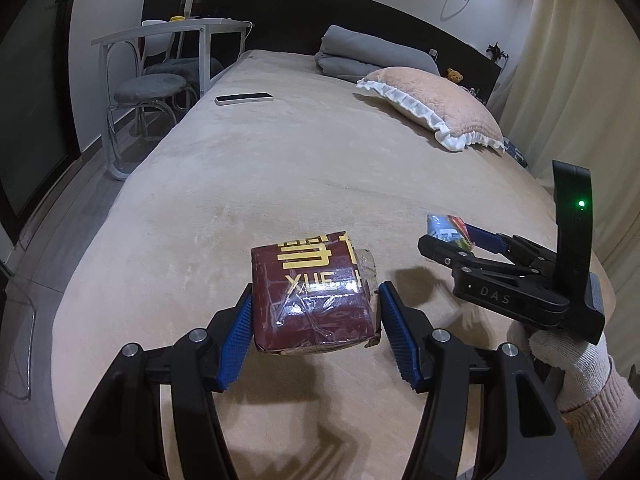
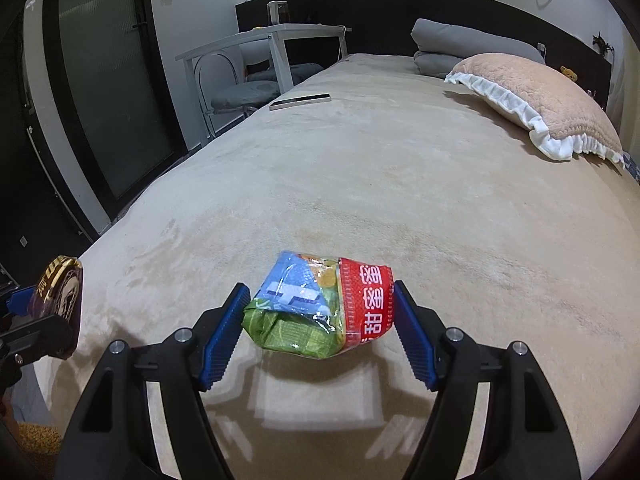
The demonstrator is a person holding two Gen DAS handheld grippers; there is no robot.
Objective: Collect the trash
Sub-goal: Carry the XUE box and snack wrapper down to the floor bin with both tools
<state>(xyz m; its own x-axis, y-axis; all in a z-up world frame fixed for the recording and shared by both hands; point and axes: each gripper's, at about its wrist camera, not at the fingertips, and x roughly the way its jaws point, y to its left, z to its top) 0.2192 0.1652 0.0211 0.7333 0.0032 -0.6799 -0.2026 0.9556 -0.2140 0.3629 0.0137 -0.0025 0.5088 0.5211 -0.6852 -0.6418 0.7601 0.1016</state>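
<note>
Two pieces of trash show, one in each gripper, both held above the near end of the beige bed. The left gripper is clamped on a dark red packet with gold lettering and a torn clear film; its blue pads press the packet's left and right sides. The packet's long axis runs from 6 o'clock toward 12 o'clock in the left wrist view, away from the camera, with the lettered end farthest out. The right gripper is clamped on a crumpled snack bag, blue and green on its left part and red with white characters on its right part. That bag's long axis runs across the jaws, from 9 o'clock to 3 o'clock in the right wrist view, the red end pointing to 3 o'clock. In the left wrist view the right gripper sits at 3 o'clock of the red packet, well apart from it, held by one hand in a white knit glove. Farther up the bed lie one white phone-like slab at 11 o'clock, one pink pillow with a white frill at 1 o'clock, and one folded grey quilt behind it. One white desk and two padded chairs stand beside the bed at 10 o'clock.
</note>
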